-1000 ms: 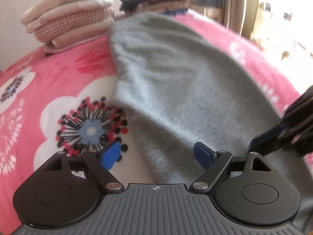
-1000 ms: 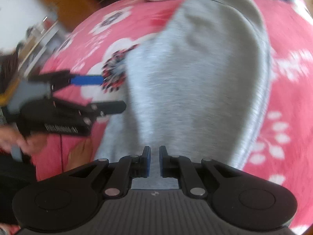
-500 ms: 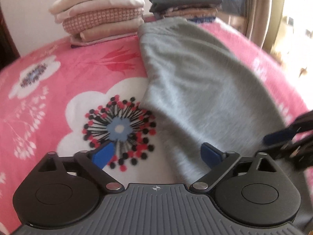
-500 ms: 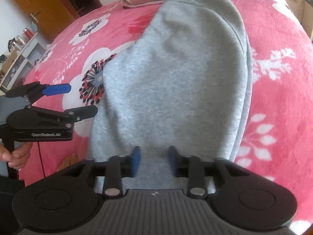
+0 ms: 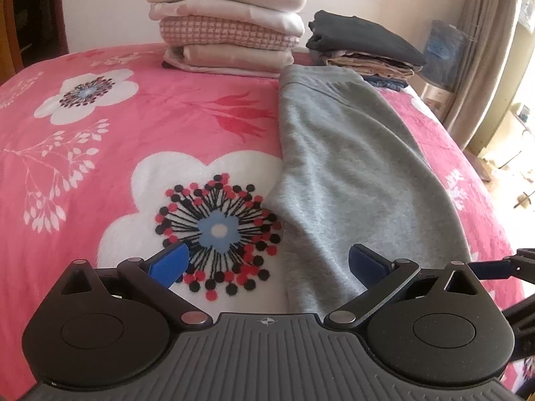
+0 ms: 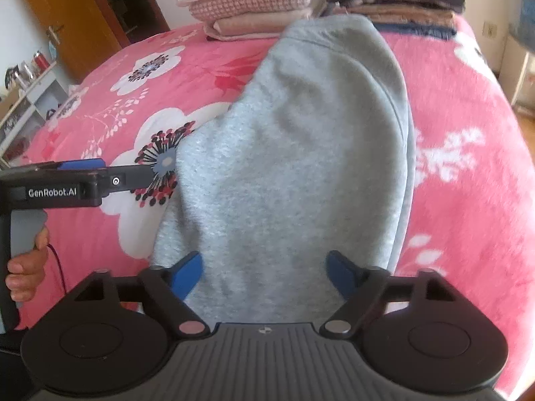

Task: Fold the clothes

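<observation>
The grey garment (image 6: 294,153) lies folded lengthwise on the pink flowered blanket (image 5: 83,153), stretching straight ahead of the right gripper (image 6: 264,272) toward the two stacks at the far end, with its near end just under and between that gripper's blue fingers (image 6: 187,274). Those jaws are opening and press on nothing; the cloth lies flat below them, not pinched. The left gripper (image 5: 267,260) hangs just to the left of the garment's near edge, its jaws opening to their widest, with only the flower print and a strip of grey between them and nothing held. The step in hand looks like letting go after a fold and setting up the next one, probably bringing the near end up toward the waistband (image 5: 321,80). To do that well, each gripper should likely take one near corner, pinching both layers together so the lower one does not slide, then lift evenly and lay the end square on the far edge, keeping clear of the stacks. There is no box or basket in view; the finished clothes sit loose on the blanket beyond the garment, a pale pink and cream pile (image 5: 230,30) ahead left and a darker pile (image 5: 364,43) ahead right.
</observation>
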Tool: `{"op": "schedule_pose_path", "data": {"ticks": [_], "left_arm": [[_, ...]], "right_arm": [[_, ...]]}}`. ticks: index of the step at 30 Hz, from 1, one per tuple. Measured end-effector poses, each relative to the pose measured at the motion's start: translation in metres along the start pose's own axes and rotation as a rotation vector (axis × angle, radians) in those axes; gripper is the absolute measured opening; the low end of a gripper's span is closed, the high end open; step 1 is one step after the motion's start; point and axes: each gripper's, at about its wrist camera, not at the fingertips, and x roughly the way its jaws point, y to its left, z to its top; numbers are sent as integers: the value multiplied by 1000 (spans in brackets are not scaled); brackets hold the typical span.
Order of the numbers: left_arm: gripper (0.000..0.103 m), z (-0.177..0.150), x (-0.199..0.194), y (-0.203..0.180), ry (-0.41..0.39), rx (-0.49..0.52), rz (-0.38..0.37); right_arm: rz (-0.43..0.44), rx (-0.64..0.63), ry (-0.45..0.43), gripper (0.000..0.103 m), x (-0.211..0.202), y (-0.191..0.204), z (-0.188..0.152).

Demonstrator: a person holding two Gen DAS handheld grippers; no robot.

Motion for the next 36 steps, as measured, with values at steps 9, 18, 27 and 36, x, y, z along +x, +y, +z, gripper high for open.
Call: {"op": "schedule_pose_path", "data": {"ticks": [9, 18, 27, 36], "left_arm": [[103, -1, 0, -1, 12, -10, 19], [103, 0, 0, 2, 14, -28, 38], [103, 0, 0, 3, 10, -28, 35], [103, -1, 0, 10, 9, -49, 55]], "right_arm": [[-41, -41, -26, 103, -4, 10, 5], [-38, -81, -59, 103, -10, 15, 7], [-45, -185, -109, 103, -18, 25, 12], [-70, -225, -159, 103, -22, 33, 15]]}}
